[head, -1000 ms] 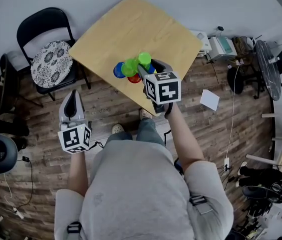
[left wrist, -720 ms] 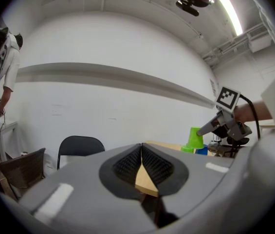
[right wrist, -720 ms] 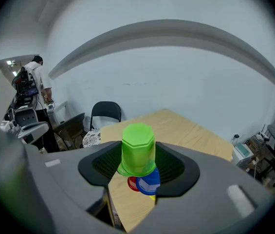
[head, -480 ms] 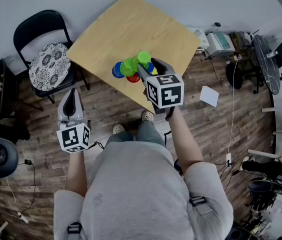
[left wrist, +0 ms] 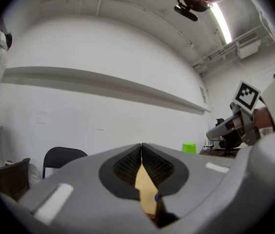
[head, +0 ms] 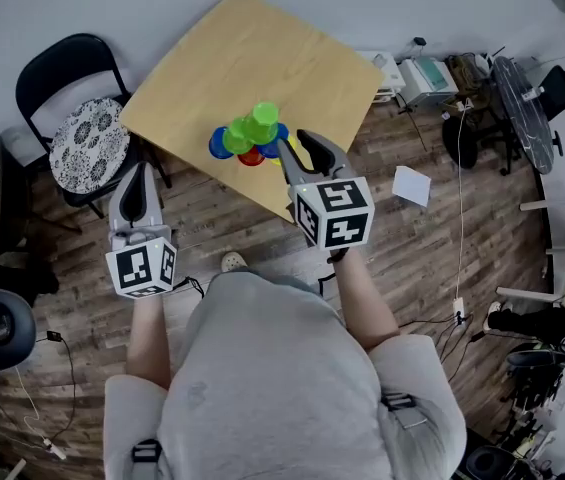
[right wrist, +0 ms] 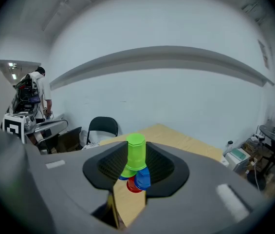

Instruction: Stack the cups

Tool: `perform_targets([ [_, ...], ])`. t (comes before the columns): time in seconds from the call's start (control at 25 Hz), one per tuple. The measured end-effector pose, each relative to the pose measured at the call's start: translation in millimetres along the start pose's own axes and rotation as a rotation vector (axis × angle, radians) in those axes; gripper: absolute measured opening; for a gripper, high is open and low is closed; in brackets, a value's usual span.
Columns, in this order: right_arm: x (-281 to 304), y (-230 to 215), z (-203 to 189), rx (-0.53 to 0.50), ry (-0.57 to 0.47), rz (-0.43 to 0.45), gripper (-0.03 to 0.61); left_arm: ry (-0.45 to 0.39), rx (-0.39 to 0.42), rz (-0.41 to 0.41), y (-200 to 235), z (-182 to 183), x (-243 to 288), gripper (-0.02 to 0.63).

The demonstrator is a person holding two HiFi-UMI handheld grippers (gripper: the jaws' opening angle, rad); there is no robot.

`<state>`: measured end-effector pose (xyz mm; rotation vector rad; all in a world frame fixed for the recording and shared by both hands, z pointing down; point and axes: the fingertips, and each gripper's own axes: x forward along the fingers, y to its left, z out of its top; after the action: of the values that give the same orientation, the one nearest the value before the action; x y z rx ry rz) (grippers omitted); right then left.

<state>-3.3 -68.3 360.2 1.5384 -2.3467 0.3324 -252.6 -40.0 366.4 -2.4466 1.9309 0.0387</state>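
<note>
One green cup [right wrist: 136, 155], farther off now

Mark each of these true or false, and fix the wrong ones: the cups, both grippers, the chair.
1. A green cup tops the pile of cups on the table. True.
2. The right gripper is clamped on that green cup. False: its jaws, which have just been closing, stand apart and grip nothing. The cup stands free on the pile beyond their tips.
3. The left gripper is shut and holds nothing. True.
4. The chair beside the table has a bare seat. False: a patterned cushion lies on it.
</note>
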Motion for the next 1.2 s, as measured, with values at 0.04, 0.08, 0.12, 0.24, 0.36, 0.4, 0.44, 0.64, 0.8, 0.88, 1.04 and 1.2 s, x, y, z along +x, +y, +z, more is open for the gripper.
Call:
perform_targets([
  [0.04,-5,-2,1,0.001,-0.015,-0.013,0.097,-0.008,0.001,-0.005,-4,5,1,0.06],
  [0.08,-11,-5,2,0.001,-0.029,-0.025,0.07,-0.015,0.003,-0.01,-8,9,0,0.06],
  [0.12,-17,-7,3,0.001,-0.043,-0.036,0.049,-0.021,0.004,-0.015,-12,14,0,0.06],
  [0.24,-40,-14,8,0.0,-0.086,-0.06,0.013,-0.034,0.005,-0.032,-28,27,-6,0.06],
  [0.36,-62,-18,11,0.003,-0.121,-0.068,0.003,-0.033,0.006,-0.044,-42,35,-14,0.06],
  [0.4,-69,-18,11,0.004,-0.13,-0.07,0.003,-0.029,0.005,-0.044,-45,36,-17,0.06],
  [0.44,-75,-19,11,0.003,-0.137,-0.074,0.003,-0.024,0.004,-0.042,-48,38,-21,0.06],
  [0.64,-116,-22,9,-0.005,-0.195,-0.104,0.003,-0.007,0.013,-0.041,-69,44,-46,0.059],
  [0.8,-149,-24,11,-0.018,-0.265,-0.125,0.003,-0.011,0.027,-0.039,-84,52,-67,0.058],
  [0.88,-162,-24,10,-0.036,-0.287,-0.141,0.003,-0.014,0.037,-0.04,-91,56,-77,0.058],
  [1.04,-185,-22,7,-0.05,-0.318,-0.159,0.005,-0.022,0.043,-0.046,-101,62,-95,0.059],
  [1.2,-204,-21,5,-0.046,-0.346,-0.172,0.005,-0.035,0.048,-0.052,-109,68,-110,0.059],
])
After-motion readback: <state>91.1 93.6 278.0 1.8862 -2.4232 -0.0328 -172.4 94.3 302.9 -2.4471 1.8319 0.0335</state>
